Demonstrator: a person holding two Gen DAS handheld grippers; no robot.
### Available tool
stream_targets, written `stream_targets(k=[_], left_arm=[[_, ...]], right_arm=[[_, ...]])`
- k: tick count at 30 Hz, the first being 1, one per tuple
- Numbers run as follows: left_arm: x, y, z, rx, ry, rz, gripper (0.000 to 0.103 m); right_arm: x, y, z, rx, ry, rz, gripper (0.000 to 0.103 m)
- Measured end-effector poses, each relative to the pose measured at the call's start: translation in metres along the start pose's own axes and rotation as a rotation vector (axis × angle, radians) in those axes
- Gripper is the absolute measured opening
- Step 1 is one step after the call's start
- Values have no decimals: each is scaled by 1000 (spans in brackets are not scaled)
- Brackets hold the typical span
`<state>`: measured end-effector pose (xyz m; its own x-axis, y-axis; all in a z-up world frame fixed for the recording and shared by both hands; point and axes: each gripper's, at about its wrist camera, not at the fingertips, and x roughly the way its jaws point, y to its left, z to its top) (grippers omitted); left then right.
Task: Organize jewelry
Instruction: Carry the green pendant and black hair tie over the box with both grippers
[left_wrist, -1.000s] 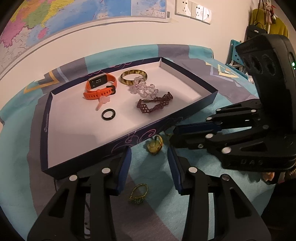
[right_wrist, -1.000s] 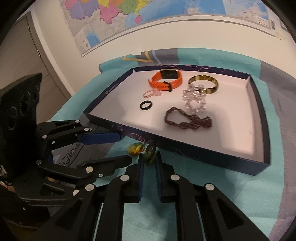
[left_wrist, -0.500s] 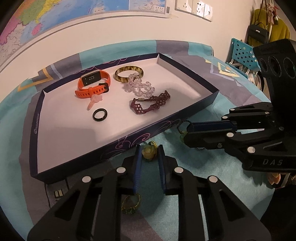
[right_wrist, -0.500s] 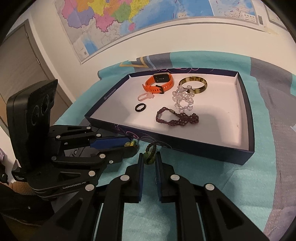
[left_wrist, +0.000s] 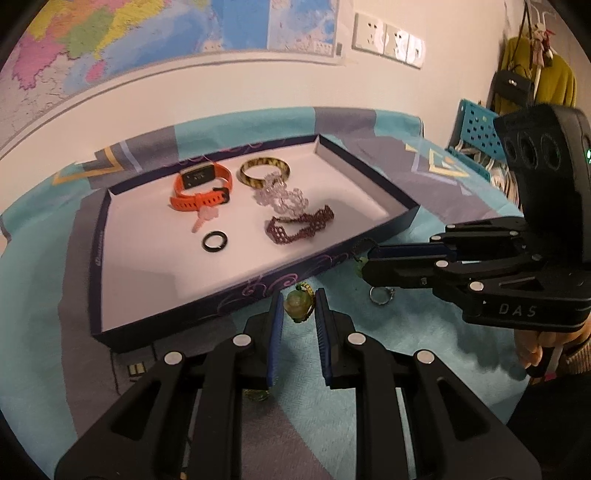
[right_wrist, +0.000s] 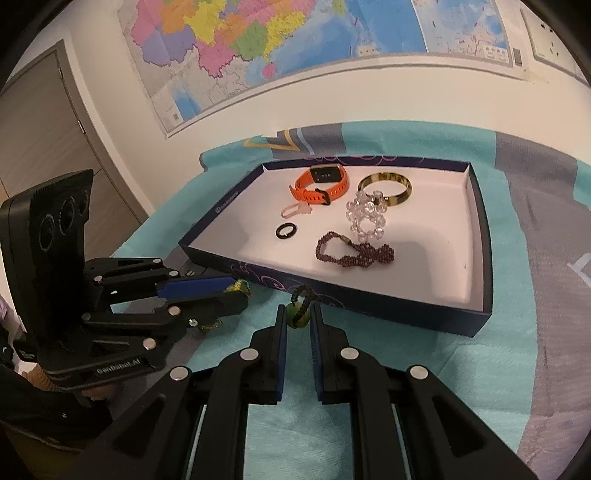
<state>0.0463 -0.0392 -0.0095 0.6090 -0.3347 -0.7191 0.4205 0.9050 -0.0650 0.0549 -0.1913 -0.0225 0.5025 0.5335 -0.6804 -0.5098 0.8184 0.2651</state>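
A dark blue tray (left_wrist: 332, 262) (right_wrist: 406, 306) with a white floor holds an orange watch (left_wrist: 201, 190), a tortoiseshell bangle (left_wrist: 264, 171), a clear bead bracelet (left_wrist: 280, 195), a maroon bead bracelet (left_wrist: 299, 227), a black ring (left_wrist: 214, 240) and a pink piece (left_wrist: 205, 218). My left gripper (left_wrist: 299, 304) is shut on a pale green bead ring (left_wrist: 297, 302), lifted in front of the tray. My right gripper (right_wrist: 298, 317) is shut on a green bead pendant with a dark cord (right_wrist: 297, 315), also in front of the tray. Each gripper shows in the other's view (left_wrist: 369, 264) (right_wrist: 236, 291).
A silver ring (left_wrist: 380, 294) lies on the teal cloth under the right gripper. A gold-green ring (left_wrist: 256, 395) lies between the left gripper's arms. A wall with a map stands behind the table. A blue crate (left_wrist: 476, 129) and hanging clothes are at the far right.
My left gripper closed on the pale green bead ring and lifted it. My right gripper rose with the green pendant. Both views pulled back and up from the tray's front wall.
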Motion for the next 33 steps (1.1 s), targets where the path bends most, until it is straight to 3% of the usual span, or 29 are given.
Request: stream_targets(k=[14, 33], left_arm=[[-22, 4, 12, -18, -72, 54, 18], [-26, 19, 28, -38, -112, 106, 18]], right_arm=[[-9, 7, 9, -21, -43, -3, 11], [-5, 4, 29, -36, -77, -17, 11]])
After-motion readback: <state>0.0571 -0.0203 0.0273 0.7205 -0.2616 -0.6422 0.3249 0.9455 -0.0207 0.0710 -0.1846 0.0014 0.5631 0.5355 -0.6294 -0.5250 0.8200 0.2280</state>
